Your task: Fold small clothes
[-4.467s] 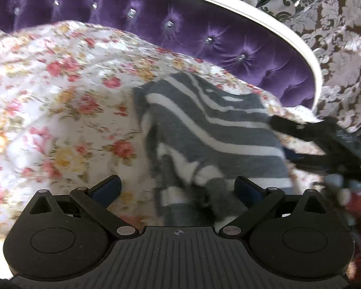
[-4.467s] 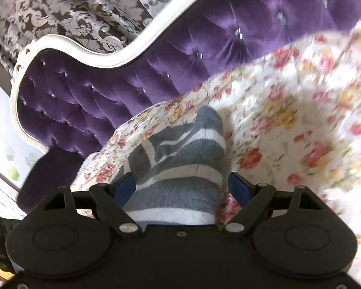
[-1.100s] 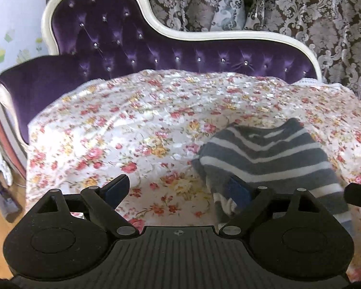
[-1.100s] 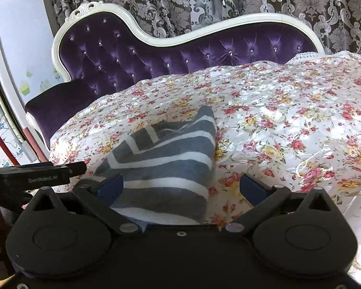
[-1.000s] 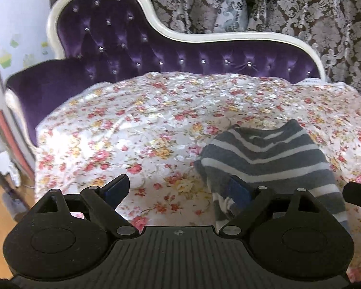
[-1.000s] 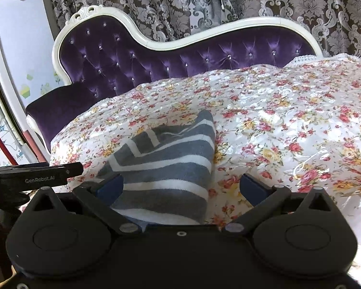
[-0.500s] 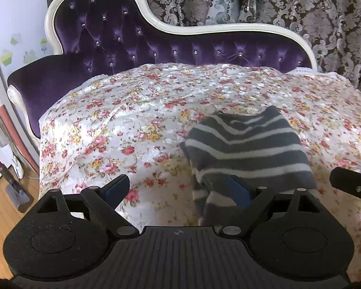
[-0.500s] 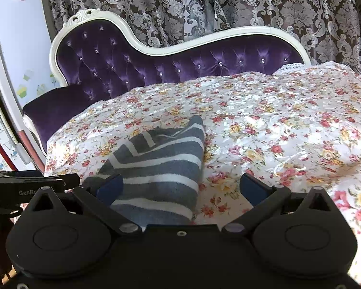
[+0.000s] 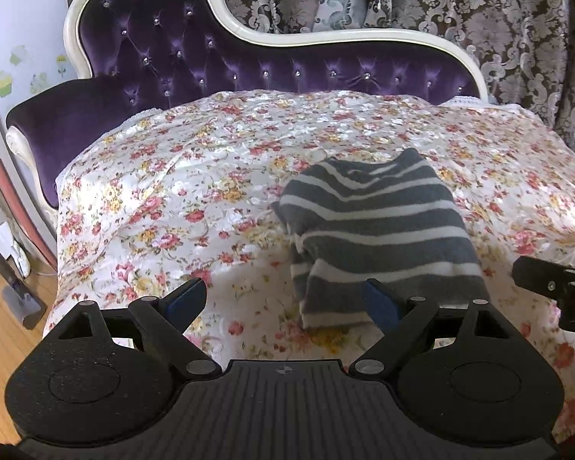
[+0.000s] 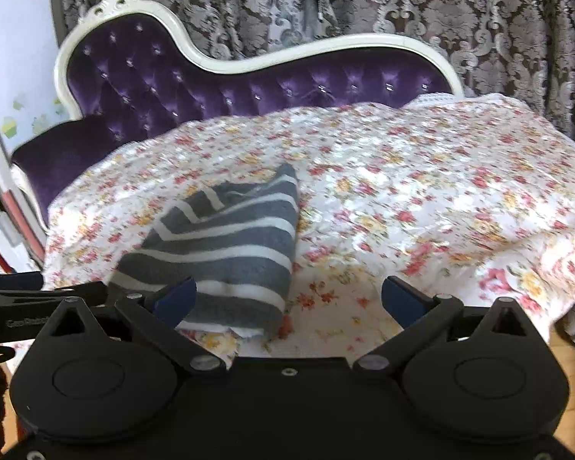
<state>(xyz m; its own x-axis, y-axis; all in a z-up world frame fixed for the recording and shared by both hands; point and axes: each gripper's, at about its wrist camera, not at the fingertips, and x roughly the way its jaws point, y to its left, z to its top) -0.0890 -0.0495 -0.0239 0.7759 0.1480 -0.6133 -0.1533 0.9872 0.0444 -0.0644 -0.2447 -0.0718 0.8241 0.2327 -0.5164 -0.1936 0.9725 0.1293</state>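
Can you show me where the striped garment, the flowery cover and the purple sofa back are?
striped garment (image 9: pixel 379 218), left wrist view, middle stripes.
flowery cover (image 9: pixel 180 191), left wrist view, bare left part.
purple sofa back (image 10: pixel 249 92), right wrist view, tufted middle.

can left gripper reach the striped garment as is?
Probably yes. The left gripper is open, and the striped garment lies folded on the floral cover just ahead to its right, with nothing between them.

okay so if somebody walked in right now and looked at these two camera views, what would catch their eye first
Probably the grey and white striped garment, lying folded in a compact bundle on the floral bedspread, slightly to the right of the left gripper. Behind it rises the purple tufted headboard with its curved white frame, set against patterned grey curtains. Both the left gripper and the right gripper are open and hold nothing.
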